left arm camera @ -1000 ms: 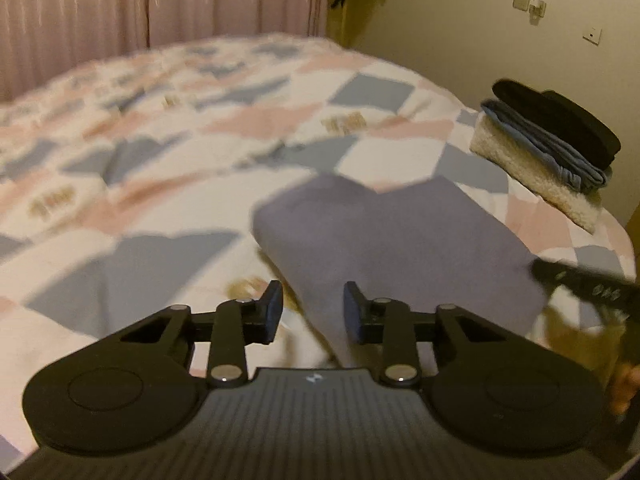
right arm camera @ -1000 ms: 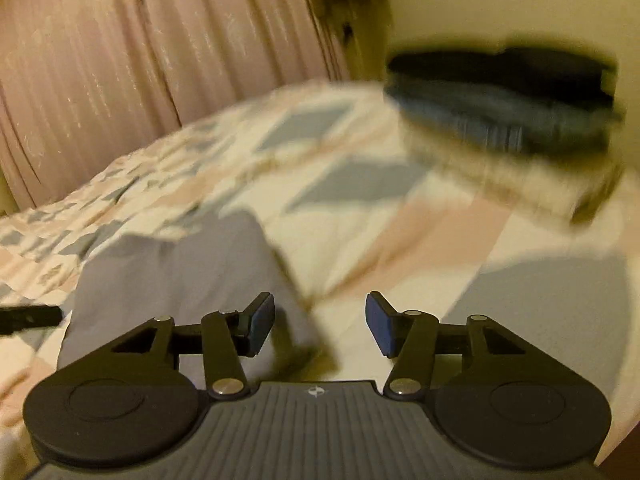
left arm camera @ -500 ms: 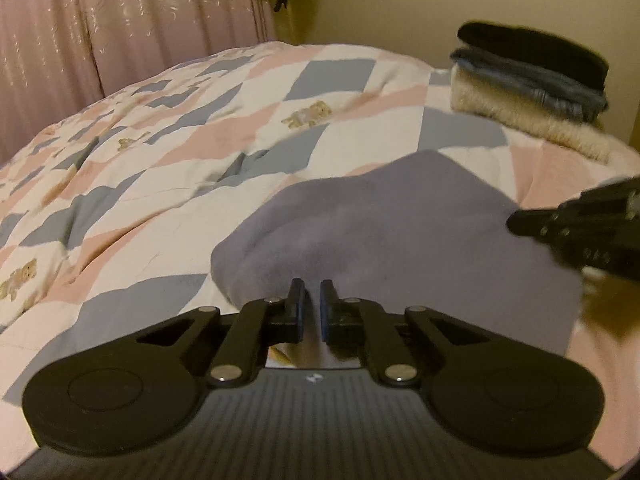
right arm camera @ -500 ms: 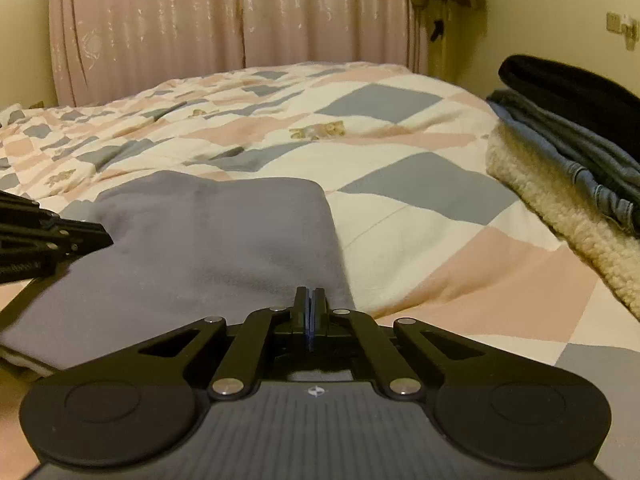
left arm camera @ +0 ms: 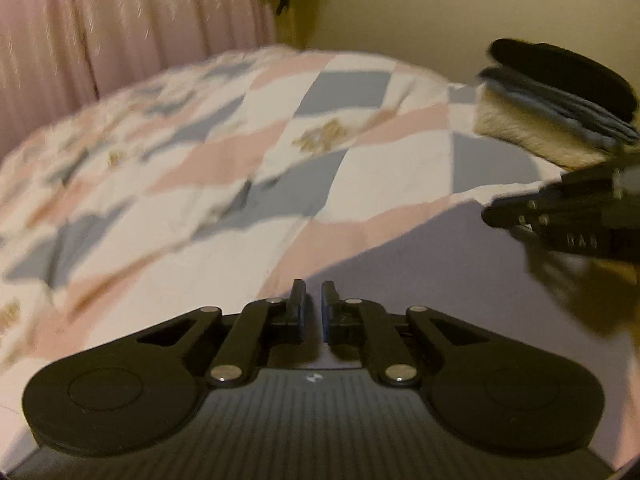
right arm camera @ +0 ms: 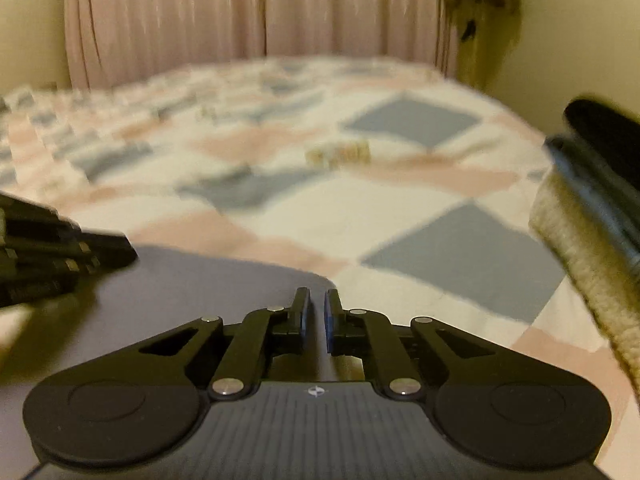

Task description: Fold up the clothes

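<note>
The left gripper (left arm camera: 313, 308) has its two fingers almost together, with only a thin gap between the blue pads, and they are at the near edge of the grey cloth (left arm camera: 460, 264); it seems to pinch this edge, but the fabric between the pads cannot be seen clearly. The right gripper (right arm camera: 316, 316) is in the same condition, nearly shut with a narrow slit, at the right near corner of the same grey cloth (right arm camera: 208, 284), and whether fabric is caught between its pads also cannot be told for sure. The grey cloth lies flat on the bed cover (left arm camera: 224, 184), which has a pattern of white, pink and grey-blue diamonds with small brown bear figures. In the left wrist view the right gripper (left arm camera: 560, 216) comes in from the right side above the cloth, and some pale letters are on its side, but they are too blurred to read. In the right wrist view the left gripper (right arm camera: 60, 256) comes in from the left edge over the cloth. A small pale logo mark is on each gripper body. A pile of folded clothes (left arm camera: 560, 96) sits at the far right of the bed, cream fleece under, blue in the middle, black on top. Behind the bed hangs a pink curtain (right arm camera: 248, 12).
</note>
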`<state>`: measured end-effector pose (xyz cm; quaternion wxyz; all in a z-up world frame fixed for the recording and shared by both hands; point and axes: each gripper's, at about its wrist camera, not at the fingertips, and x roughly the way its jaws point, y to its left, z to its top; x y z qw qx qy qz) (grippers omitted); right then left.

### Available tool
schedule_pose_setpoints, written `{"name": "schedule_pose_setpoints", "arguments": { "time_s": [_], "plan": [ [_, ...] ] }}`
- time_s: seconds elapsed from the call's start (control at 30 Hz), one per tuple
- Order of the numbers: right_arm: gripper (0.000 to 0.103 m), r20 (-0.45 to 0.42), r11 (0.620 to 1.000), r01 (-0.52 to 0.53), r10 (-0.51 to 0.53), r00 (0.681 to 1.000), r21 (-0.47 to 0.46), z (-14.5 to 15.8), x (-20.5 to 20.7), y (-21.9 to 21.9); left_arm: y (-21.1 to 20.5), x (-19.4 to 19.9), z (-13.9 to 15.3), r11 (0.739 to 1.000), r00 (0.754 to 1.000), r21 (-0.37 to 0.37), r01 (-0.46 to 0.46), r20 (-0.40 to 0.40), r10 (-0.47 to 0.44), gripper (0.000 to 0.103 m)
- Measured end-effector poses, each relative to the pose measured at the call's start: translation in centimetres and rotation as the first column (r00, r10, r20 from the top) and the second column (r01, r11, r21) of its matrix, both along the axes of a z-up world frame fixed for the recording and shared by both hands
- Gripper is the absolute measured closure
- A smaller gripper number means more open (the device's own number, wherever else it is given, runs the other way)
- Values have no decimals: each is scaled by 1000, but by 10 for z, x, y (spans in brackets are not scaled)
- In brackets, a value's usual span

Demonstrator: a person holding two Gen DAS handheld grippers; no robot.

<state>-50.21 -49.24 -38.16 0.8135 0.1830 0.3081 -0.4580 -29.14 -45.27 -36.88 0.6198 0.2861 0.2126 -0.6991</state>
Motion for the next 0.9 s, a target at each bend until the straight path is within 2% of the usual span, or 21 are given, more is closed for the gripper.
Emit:
{"name": "schedule_pose_setpoints", "arguments": {
  "time_s": [0.07,0.13,0.2,0.3,0.4,0.43,0.5,0.53,0.57,0.67,0.73,0.83,0.9],
  "plan": [
    [93,-5,1000,15,-15,1000,25,-9,-5,-7,-7,2,-8,1000,1000,16,-13,-11,13,96],
    [93,24,999,44,-44,999,9,1,-15,-2,-5,-1,-2,1000,999,4,-28,24,28,93],
    [93,64,997,64,-62,996,-34,17,-31,13,10,2,12,998,999,-32,-51,14,51,93],
    [92,150,995,82,-72,986,-63,37,-58,47,53,6,35,995,999,-90,-51,-15,50,93],
    [89,179,996,54,-40,983,-73,41,-70,88,103,-4,44,993,1000,-121,2,-16,-4,93],
    [90,180,996,43,-29,983,-75,39,-73,101,119,-10,45,992,999,-125,30,-19,-32,93],
    [90,128,997,33,-25,992,-65,25,-70,118,145,-25,41,989,996,-123,87,-5,-88,92],
    [90,97,998,32,-27,995,-57,17,-68,124,155,-35,36,986,993,-116,116,12,-115,87],
    [90,49,998,47,-45,998,-37,4,-66,123,165,-44,30,984,989,-108,144,29,-142,87],
    [87,38,995,100,-99,994,-16,-13,-70,112,158,-64,6,990,988,-56,128,93,-123,87],
    [85,60,991,131,-131,990,7,-4,-73,110,154,-71,8,994,989,-43,100,111,-95,88],
    [85,73,990,136,-134,988,-31,12,-76,123,162,-74,27,996,994,-61,63,93,-57,88],
    [85,113,992,119,-113,987,-45,19,-77,136,171,-71,33,996,996,-73,43,82,-37,88]
  ]
}}
